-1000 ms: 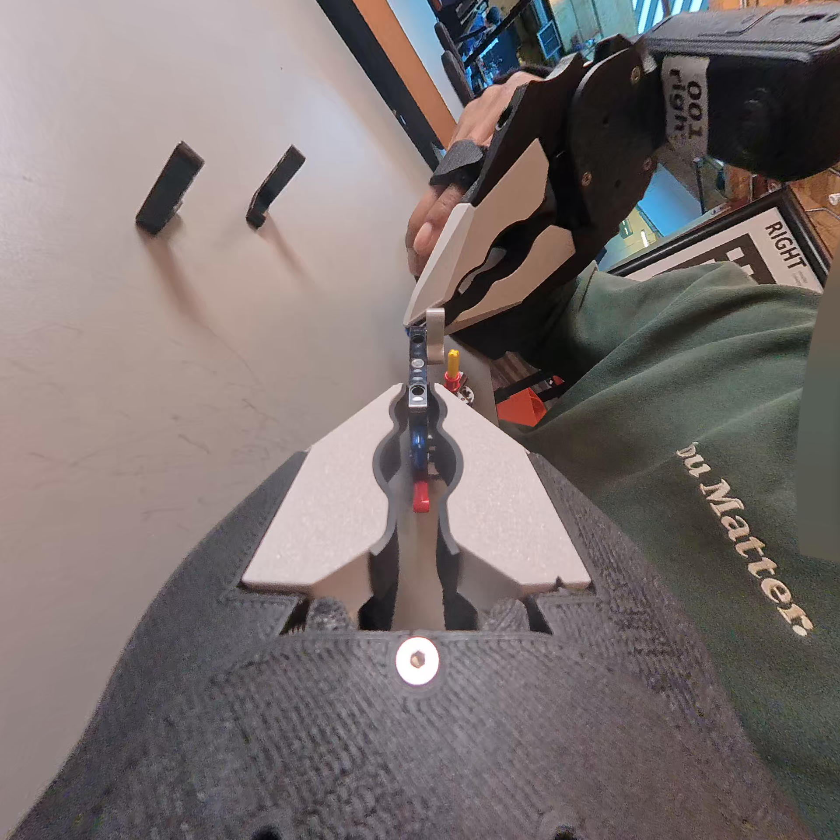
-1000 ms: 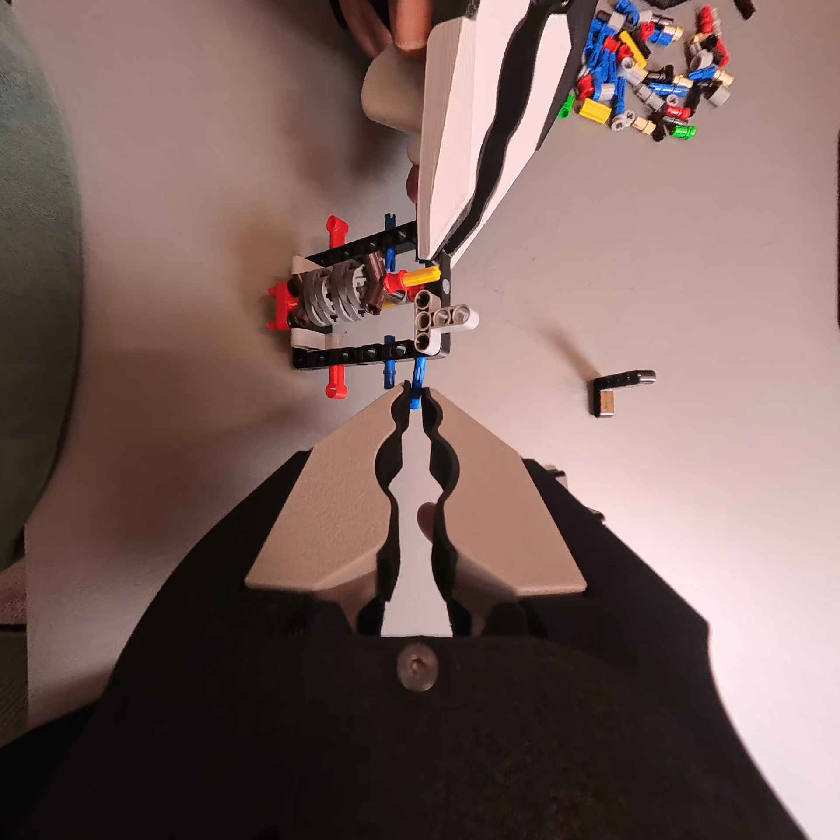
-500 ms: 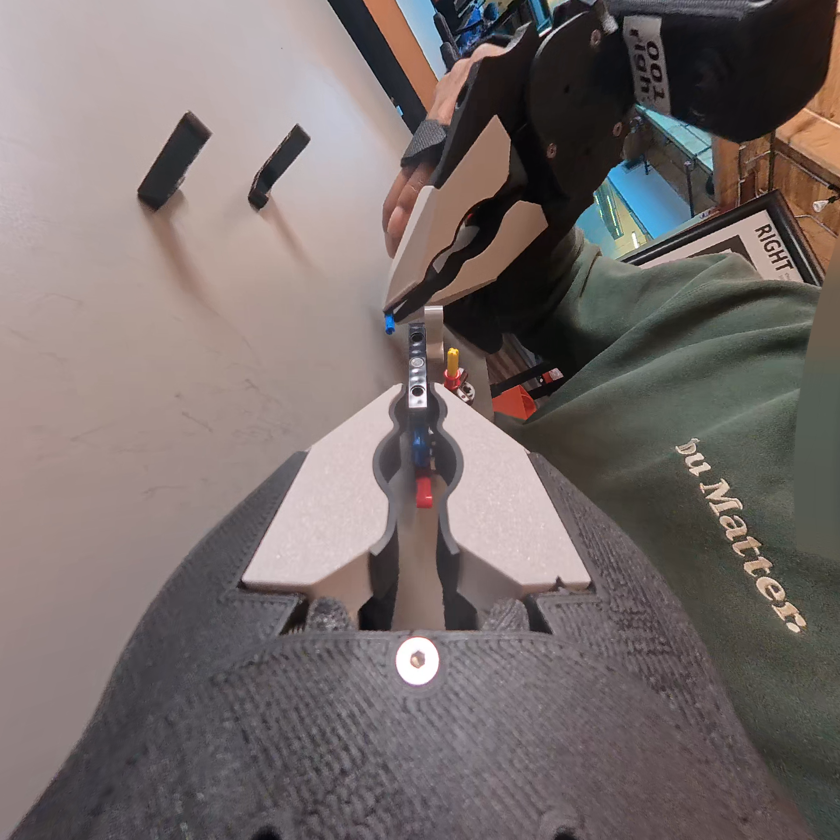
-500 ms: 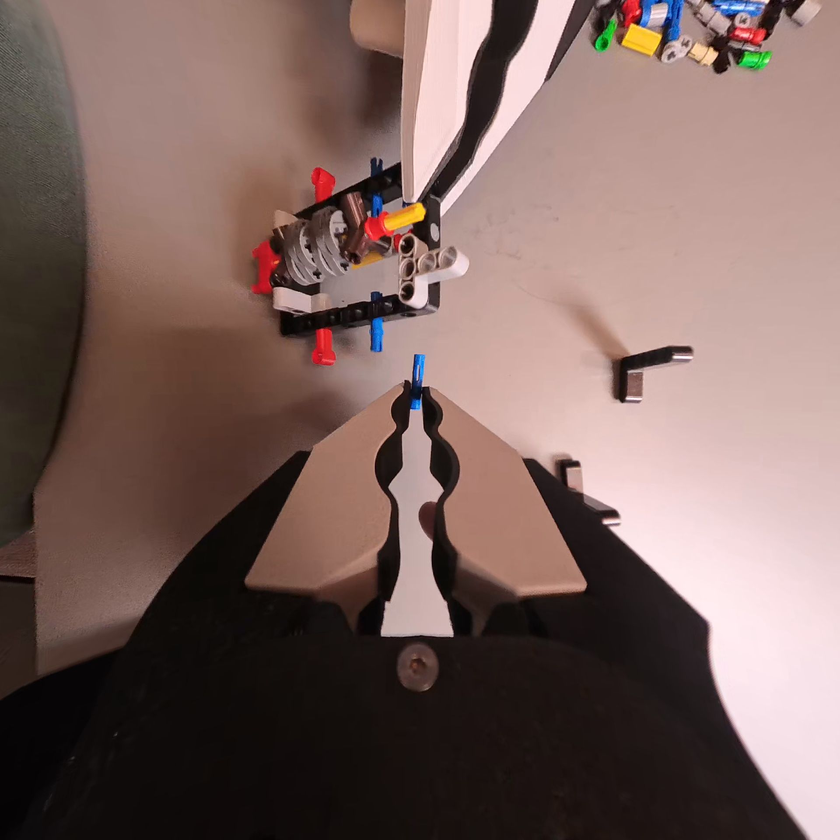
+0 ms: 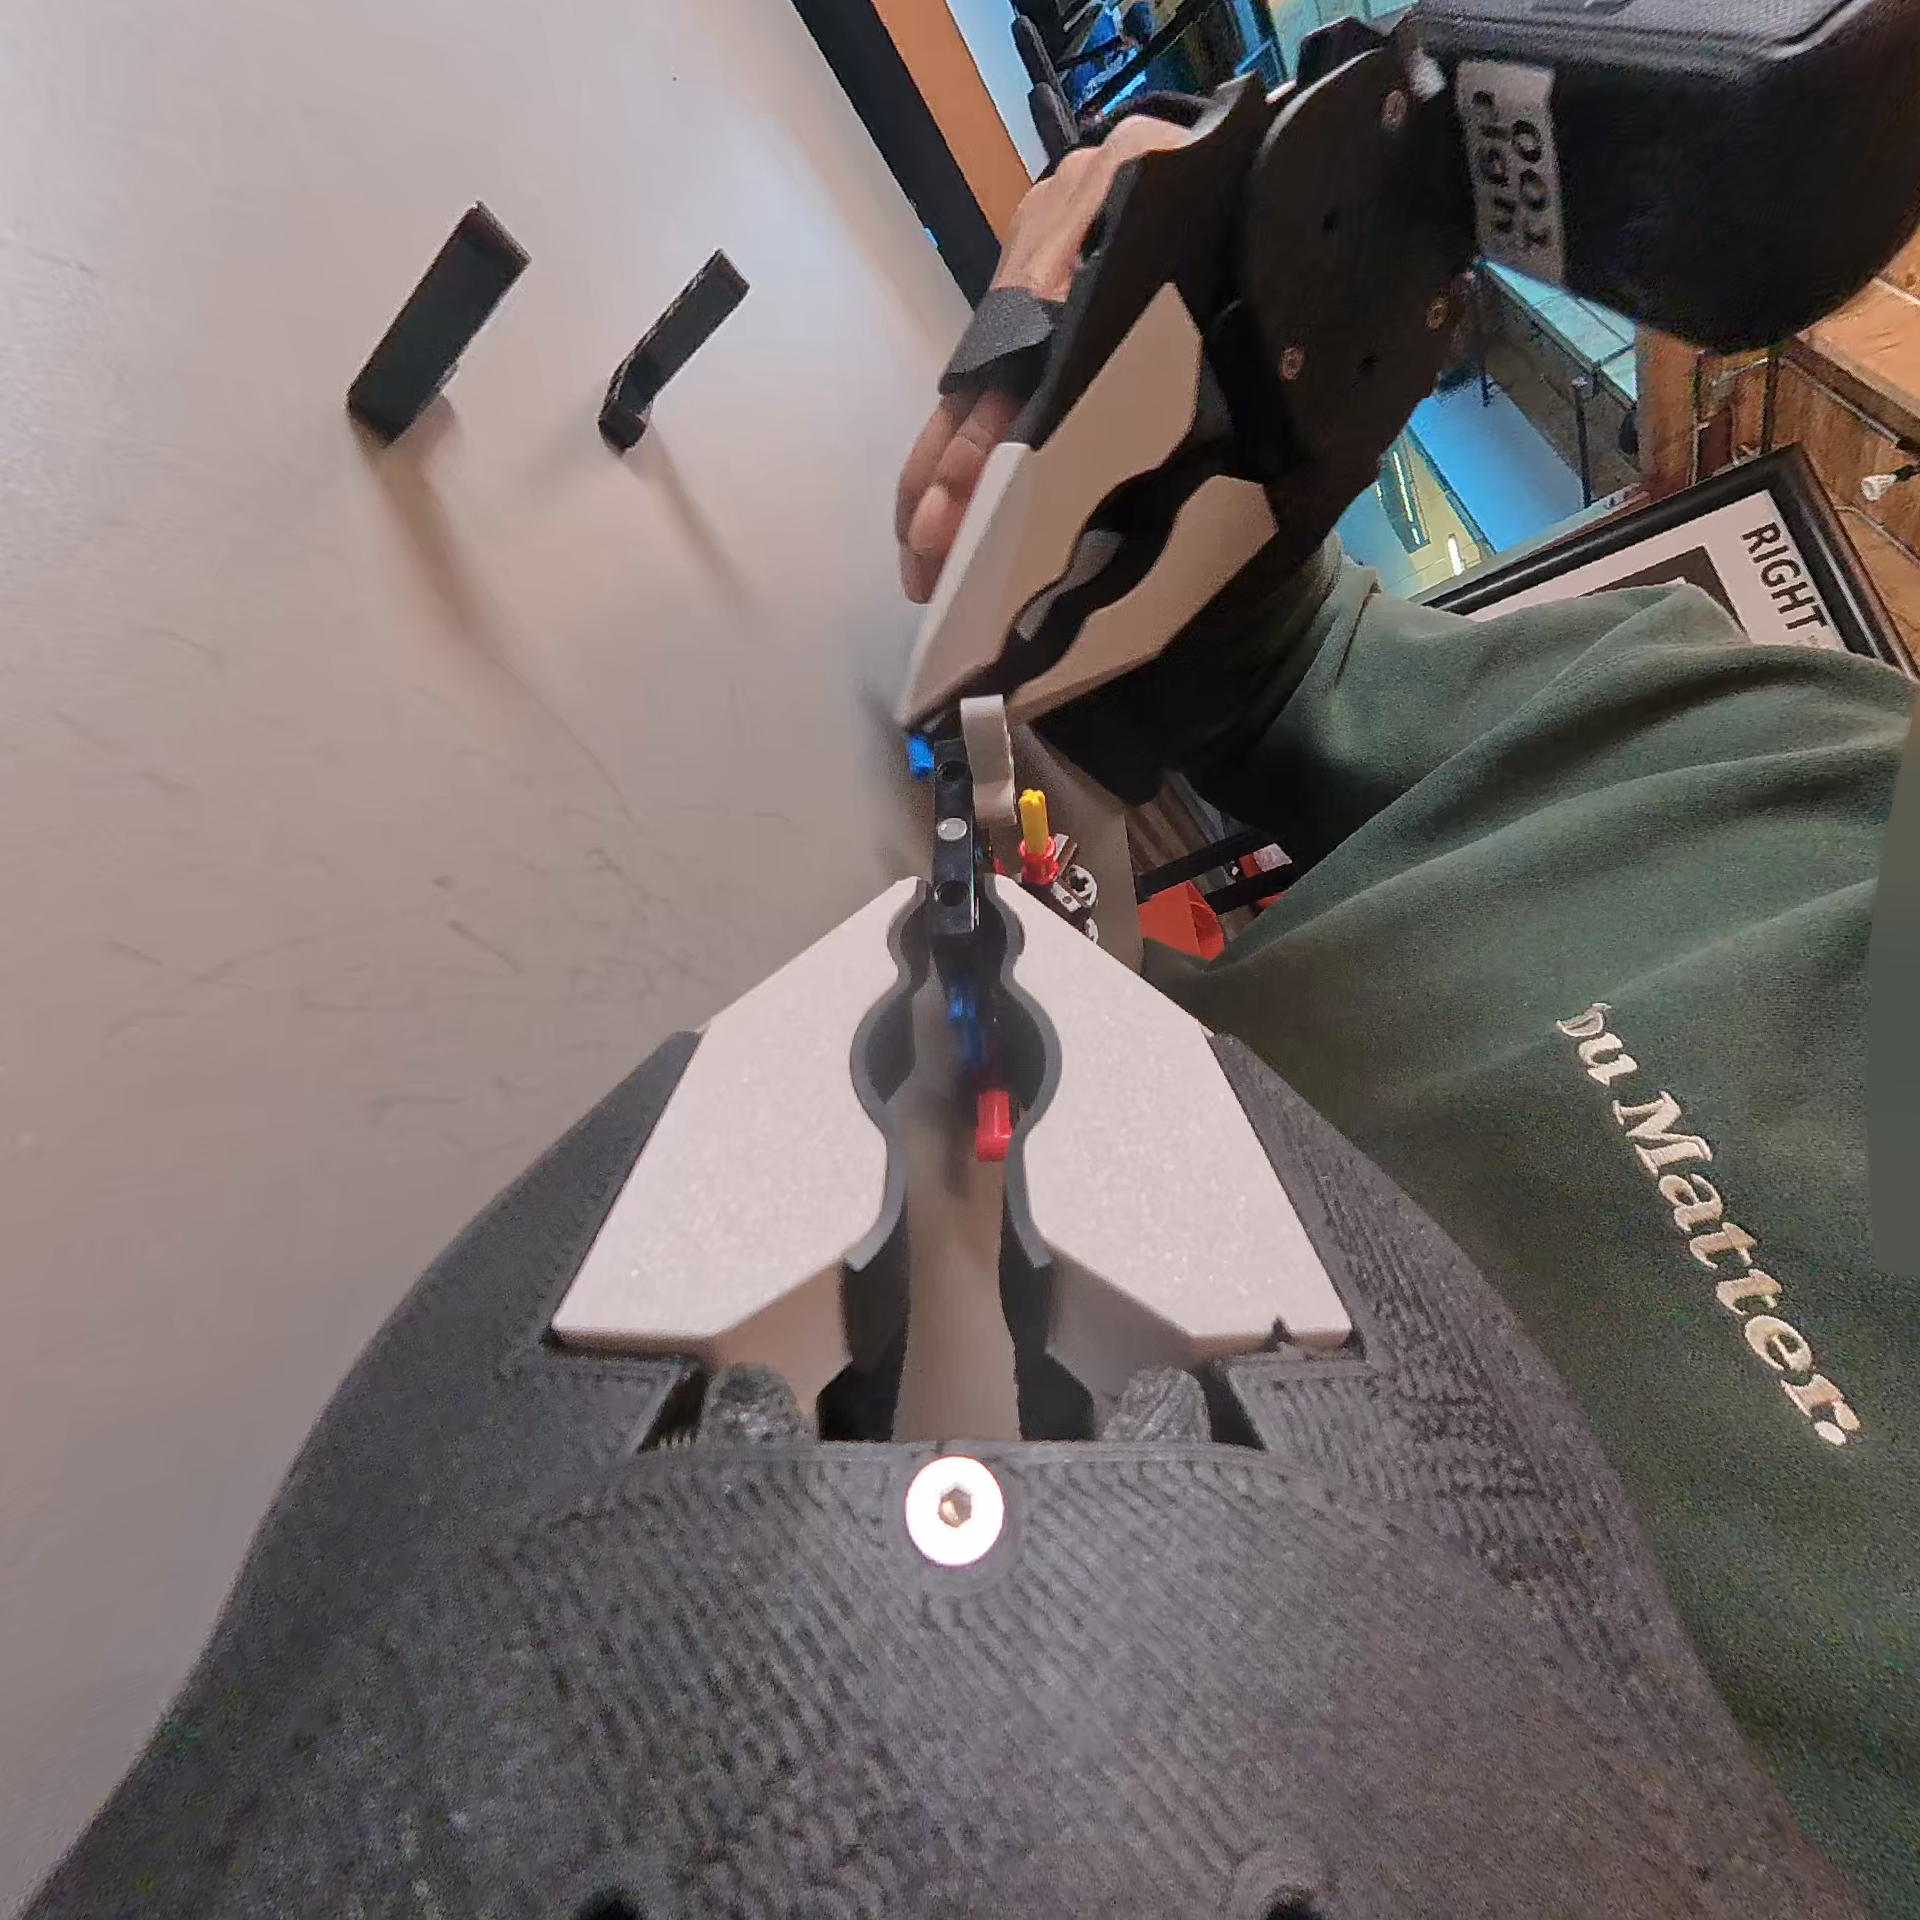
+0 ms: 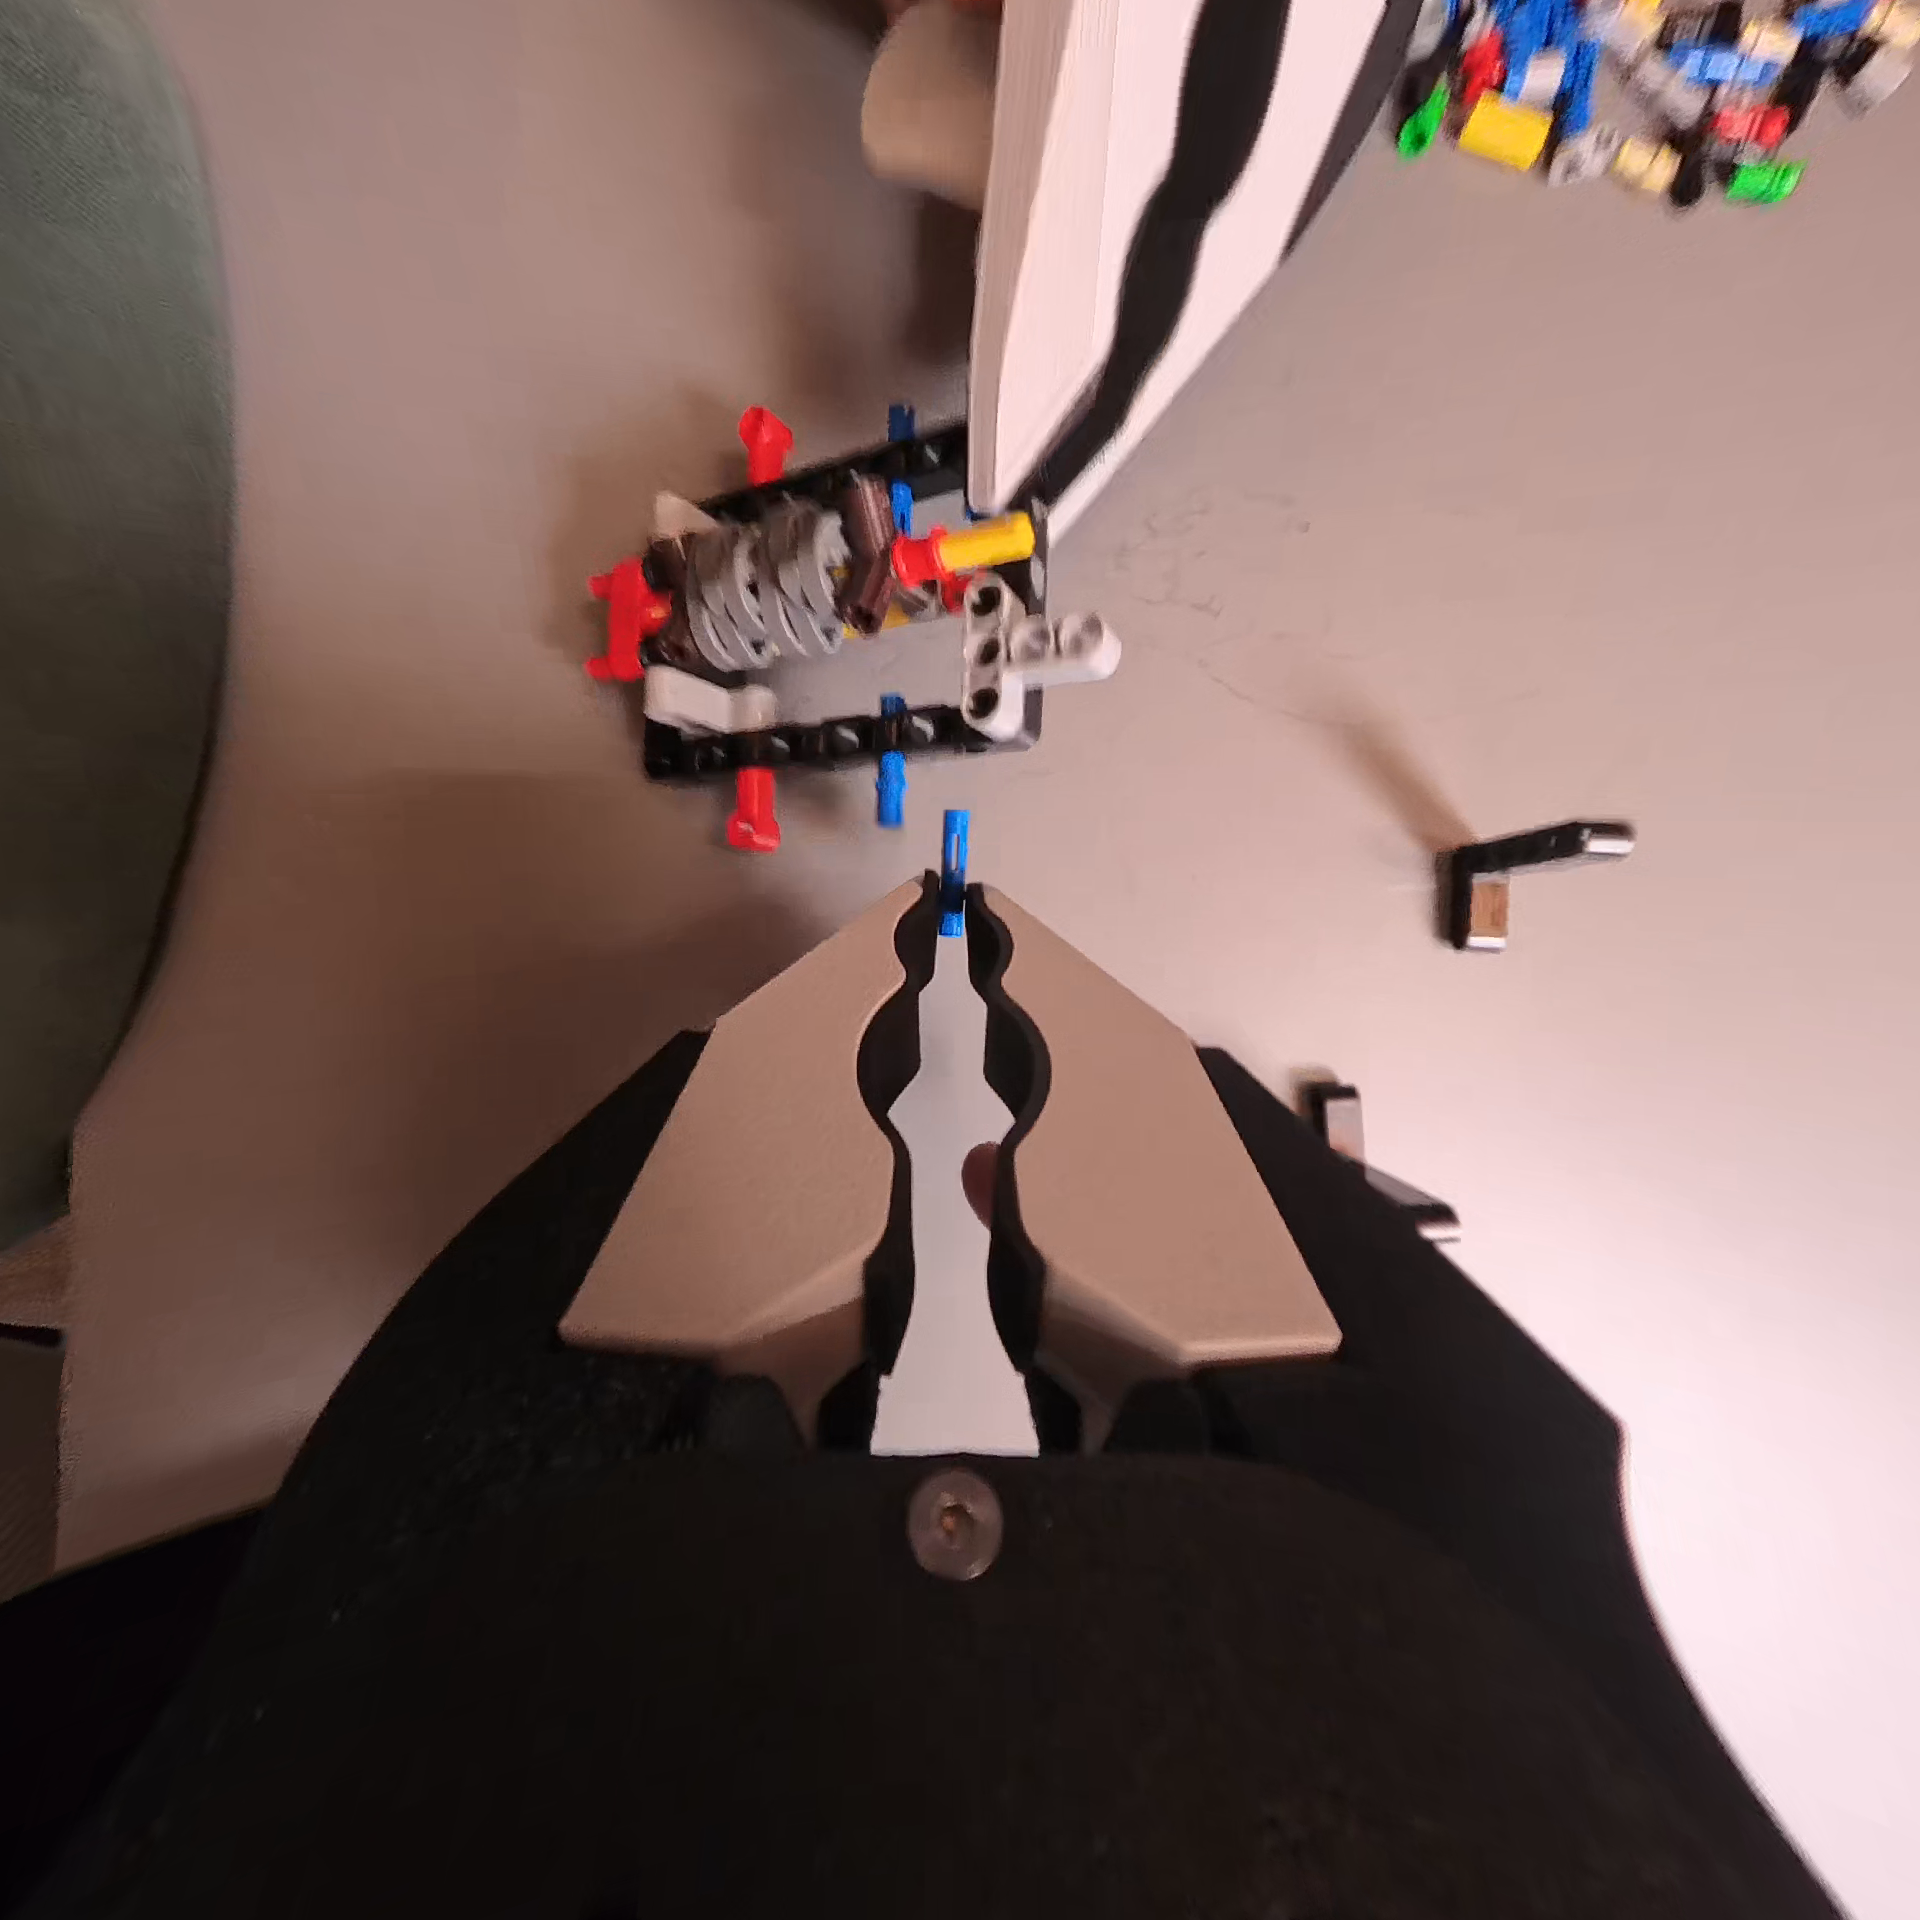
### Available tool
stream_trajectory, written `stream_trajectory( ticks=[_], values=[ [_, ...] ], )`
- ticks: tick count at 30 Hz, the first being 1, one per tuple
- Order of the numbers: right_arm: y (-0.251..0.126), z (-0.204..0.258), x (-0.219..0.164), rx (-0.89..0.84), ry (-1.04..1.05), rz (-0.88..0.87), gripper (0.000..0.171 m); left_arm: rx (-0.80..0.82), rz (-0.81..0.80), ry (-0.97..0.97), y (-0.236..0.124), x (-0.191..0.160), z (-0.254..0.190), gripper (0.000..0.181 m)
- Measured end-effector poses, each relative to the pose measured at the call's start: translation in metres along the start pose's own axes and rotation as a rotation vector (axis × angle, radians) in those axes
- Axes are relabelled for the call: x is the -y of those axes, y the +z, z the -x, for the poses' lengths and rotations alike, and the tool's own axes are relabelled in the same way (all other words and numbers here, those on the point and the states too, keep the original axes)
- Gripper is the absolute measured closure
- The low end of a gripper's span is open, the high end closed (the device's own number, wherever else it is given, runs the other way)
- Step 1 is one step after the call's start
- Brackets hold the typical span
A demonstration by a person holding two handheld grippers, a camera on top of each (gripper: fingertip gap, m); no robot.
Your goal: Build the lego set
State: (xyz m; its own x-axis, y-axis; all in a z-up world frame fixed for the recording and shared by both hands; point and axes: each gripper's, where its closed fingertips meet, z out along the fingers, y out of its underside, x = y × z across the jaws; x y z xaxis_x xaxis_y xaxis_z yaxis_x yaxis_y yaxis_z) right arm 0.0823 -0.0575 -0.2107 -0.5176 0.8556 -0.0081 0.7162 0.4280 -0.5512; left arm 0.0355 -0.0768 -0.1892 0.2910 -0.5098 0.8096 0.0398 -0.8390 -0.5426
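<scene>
The lego assembly [image 6: 831, 613] lies on the beige table: a black beam frame with grey gears, red and blue pins, a yellow axle and a white angle piece. My left gripper [image 5: 954, 883] is shut on the frame's far black beam [image 5: 951, 831]; it shows at the top of the right wrist view [image 6: 1039, 416]. My right gripper [image 6: 951, 888] is shut on a blue pin [image 6: 954, 842], pointing it at the frame's near beam [image 6: 831, 740] with a small gap between. In the left wrist view the right gripper [image 5: 925, 717] hovers by the frame's end.
A pile of loose coloured pieces [image 6: 1600, 104] lies at the back right. Two black L-shaped pieces [image 6: 1538, 844] [image 6: 1340, 1117] lie right of my right gripper; they also show in the left wrist view [image 5: 436, 322] [image 5: 670, 348]. A green sleeve [image 5: 1558, 935] is close by. About 6 cm separates my left fingertips from my right.
My right gripper pulled back from the frame with the blue pin, then moved a little closer again. The left gripper kept its hold on the frame.
</scene>
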Motion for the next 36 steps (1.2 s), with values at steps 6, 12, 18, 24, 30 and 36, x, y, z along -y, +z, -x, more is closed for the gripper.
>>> stream_trajectory(
  ticks=[6,12,18,24,30,36],
  values=[
    [0.014,-0.007,-0.02,-0.061,-0.033,0.085,0.168,0.008,0.003,0.006,-0.001,-0.001,0.001,0.174],
    [-0.002,0.001,0.006,-0.039,-0.01,-0.118,0.153,-0.001,-0.015,0.026,-0.003,0.001,-0.002,0.175],
    [0.0,0.011,0.027,0.027,0.111,-0.354,0.163,-0.023,-0.03,0.066,-0.003,0.003,-0.008,0.175],
    [0.005,0.013,0.029,0.057,0.116,-0.373,0.168,-0.027,-0.048,0.083,-0.006,0.005,-0.01,0.175],
    [-0.002,0.007,0.031,0.022,0.128,-0.444,0.168,-0.112,-0.056,0.107,-0.009,0.004,-0.025,0.152],
    [-0.004,0.008,0.032,0.011,0.136,-0.505,0.168,-0.027,0.036,0.222,0.004,-0.012,-0.02,0.163]
  ],
)
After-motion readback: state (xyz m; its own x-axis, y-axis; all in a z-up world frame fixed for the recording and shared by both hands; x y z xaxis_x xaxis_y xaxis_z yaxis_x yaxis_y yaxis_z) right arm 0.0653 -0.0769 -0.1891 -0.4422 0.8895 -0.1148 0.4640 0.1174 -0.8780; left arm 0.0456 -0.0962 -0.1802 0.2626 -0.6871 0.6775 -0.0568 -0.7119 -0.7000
